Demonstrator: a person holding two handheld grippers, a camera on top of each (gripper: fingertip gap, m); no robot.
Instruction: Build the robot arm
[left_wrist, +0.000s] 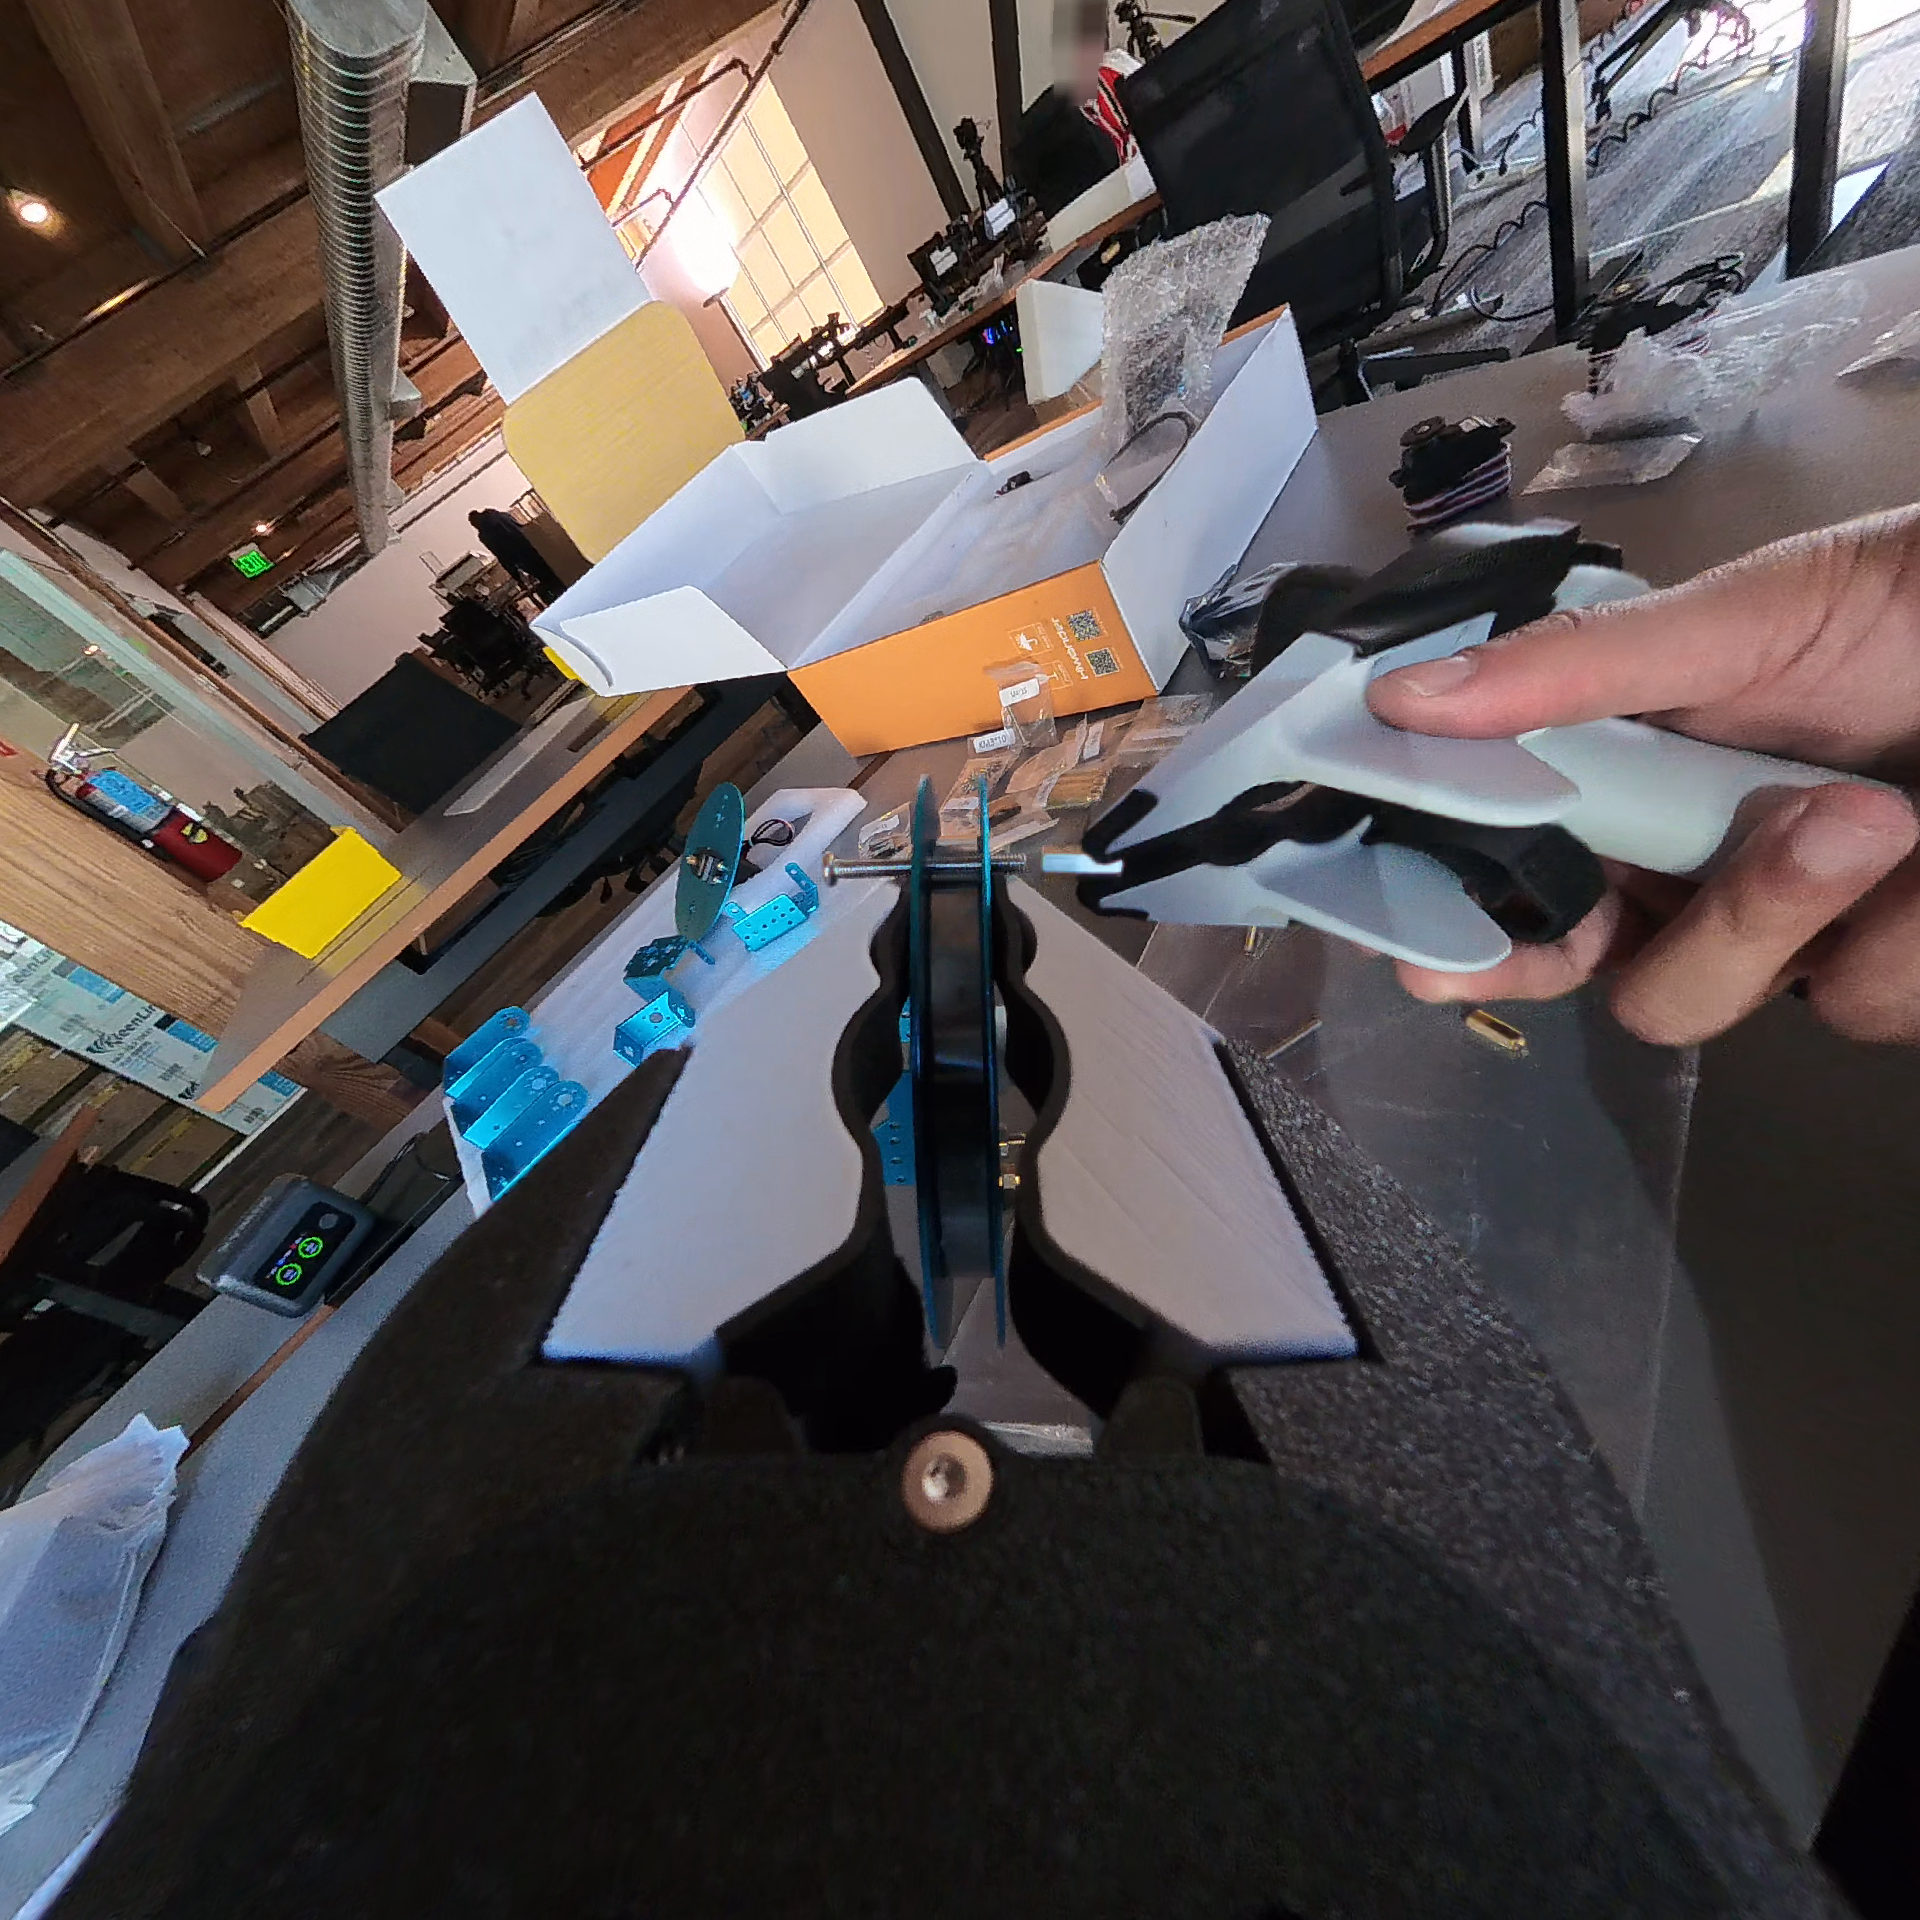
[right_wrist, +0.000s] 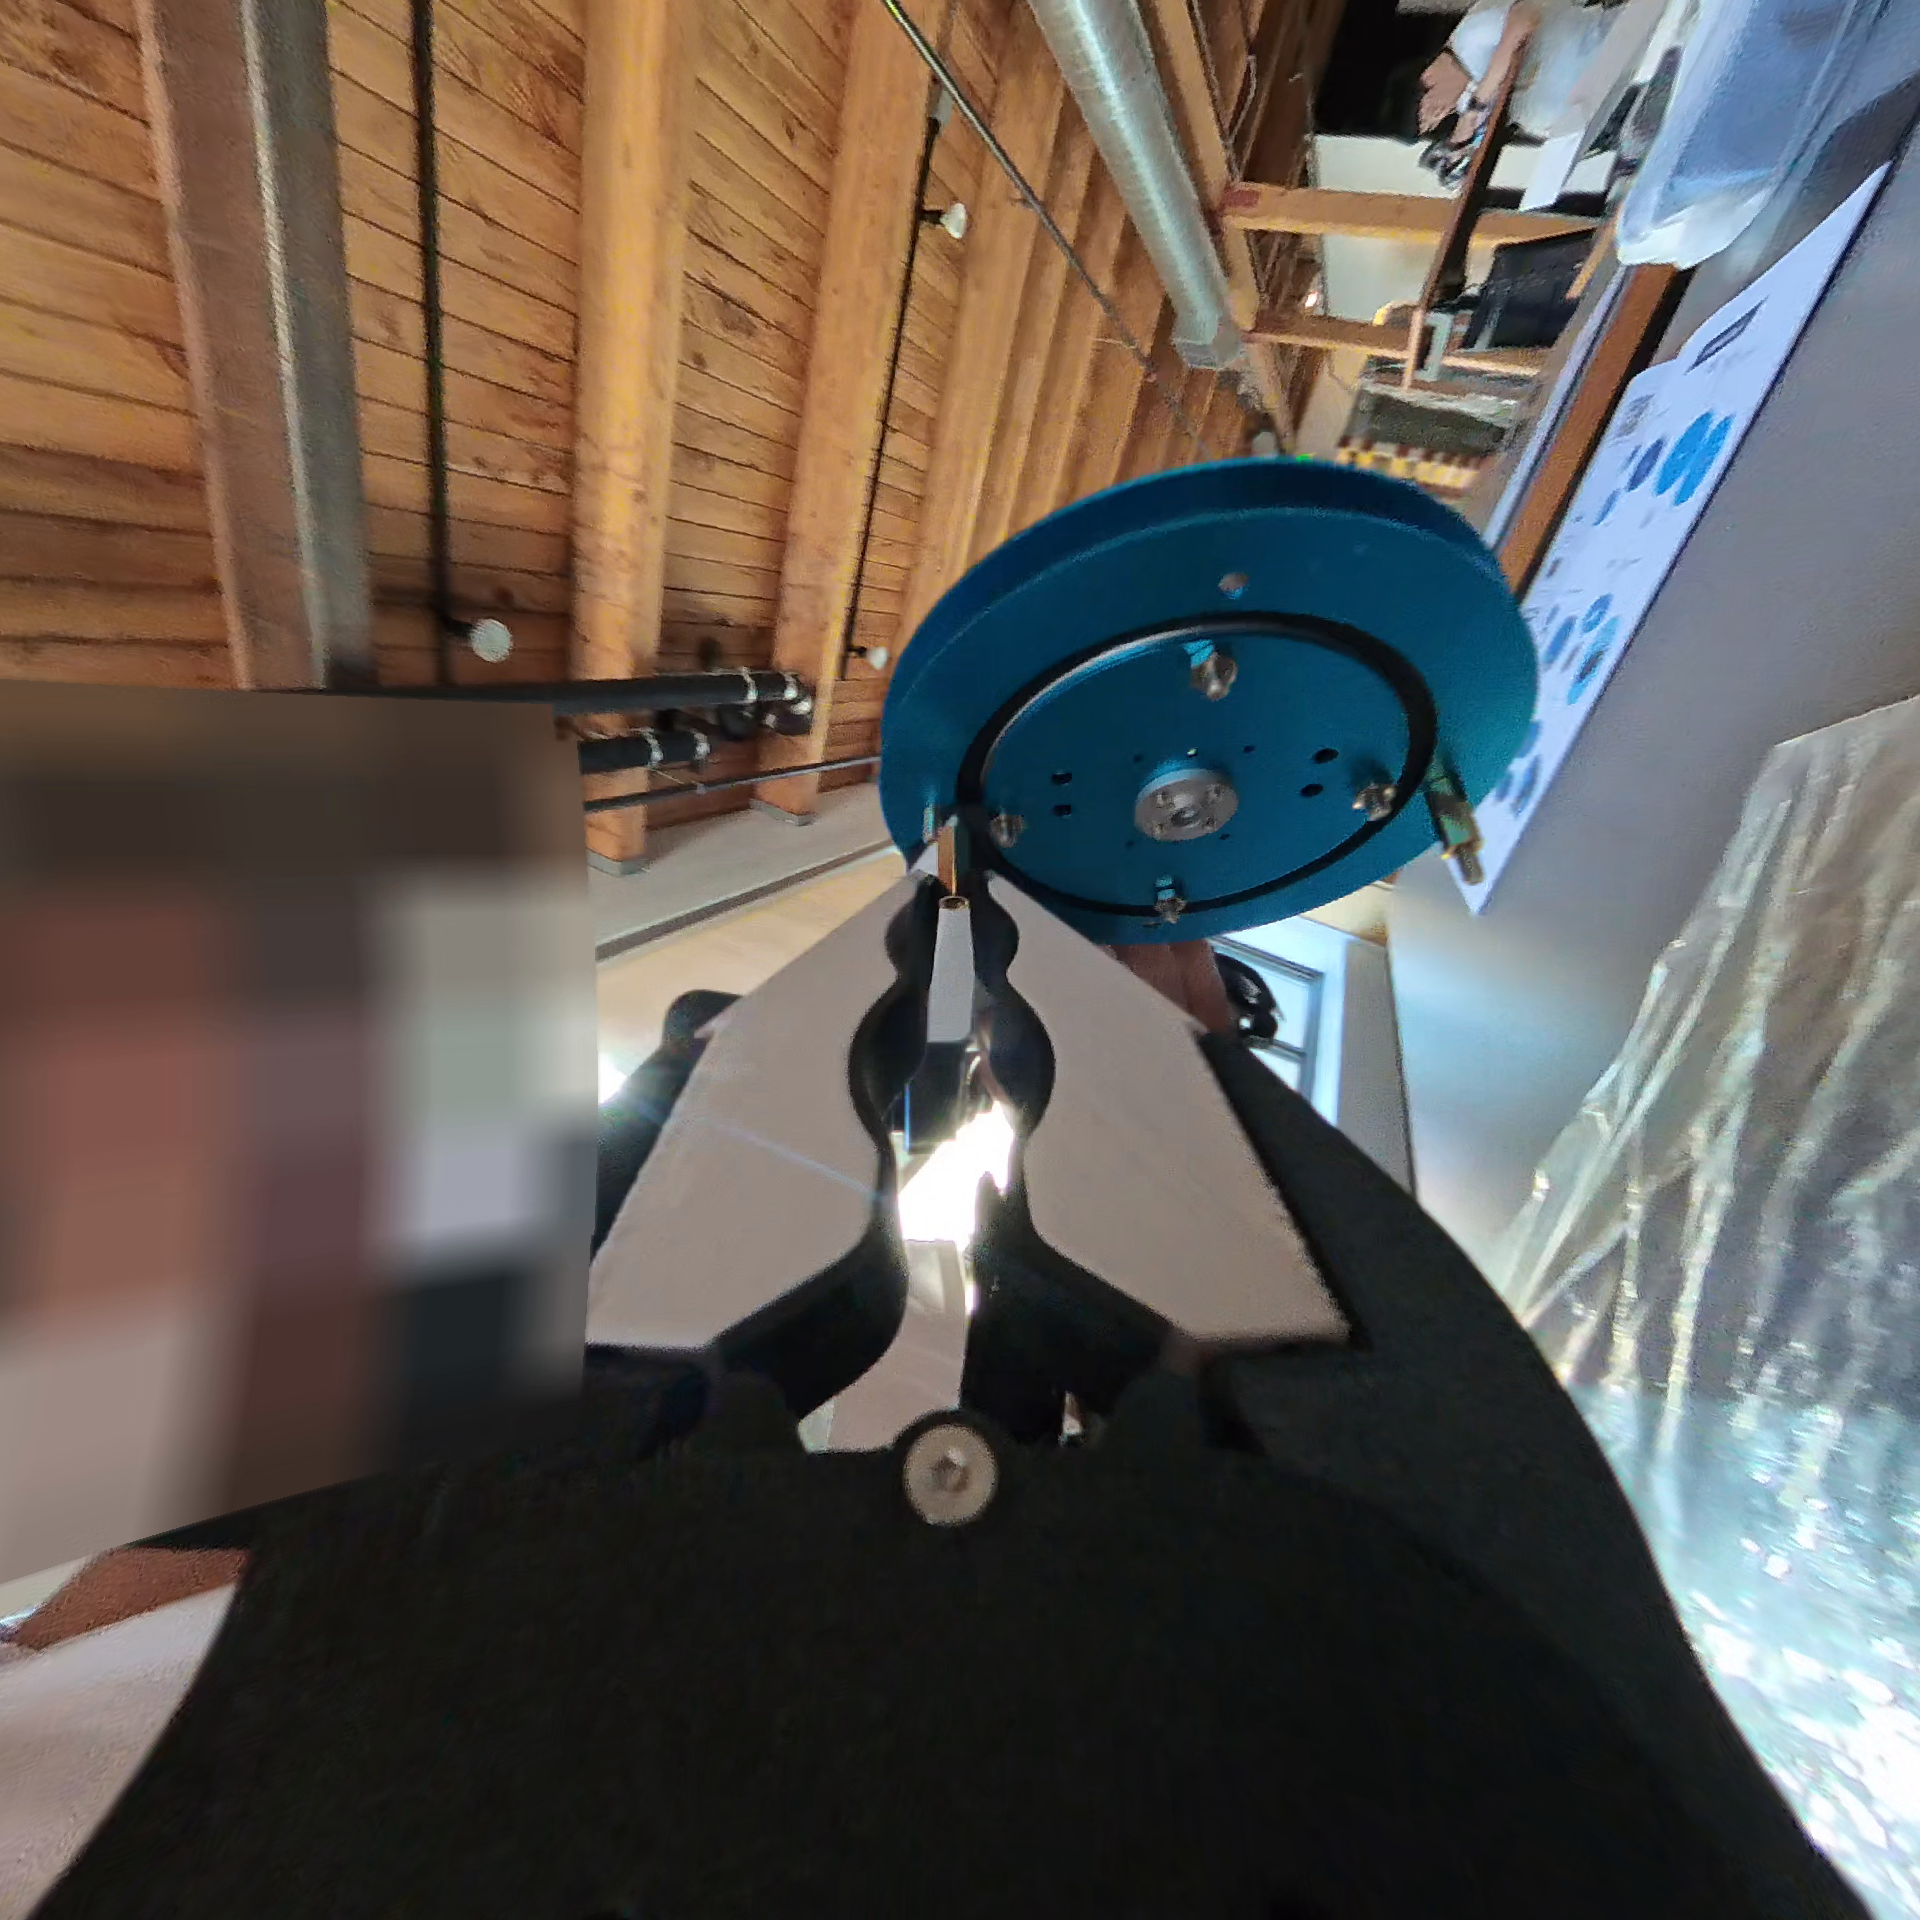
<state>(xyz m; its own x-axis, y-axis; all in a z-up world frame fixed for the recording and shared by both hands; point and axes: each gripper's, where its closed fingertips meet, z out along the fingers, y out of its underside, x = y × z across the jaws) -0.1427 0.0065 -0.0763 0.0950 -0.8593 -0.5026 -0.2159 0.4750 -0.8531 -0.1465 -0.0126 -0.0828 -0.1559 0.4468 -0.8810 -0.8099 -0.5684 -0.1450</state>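
Grey worktable (left_wrist: 1455, 1091), open orange box (left_wrist: 987, 644) holding perhaps bubble-wrapped parts, left gripper (left_wrist: 951, 914) clamping blue disc assembly (left_wrist: 961, 1039), right gripper (right_wrist: 951, 914) pinching white standoff (right_wrist: 951, 977).

Left tool (left_wrist: 951, 935) clamps blue disc assembly (left_wrist: 956, 1091) edgewise.

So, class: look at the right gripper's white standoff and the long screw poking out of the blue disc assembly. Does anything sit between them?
Nothing visible does. The right gripper holds the white standoff in line with the long screw, which passes through the blue disc assembly clamped by the left gripper.
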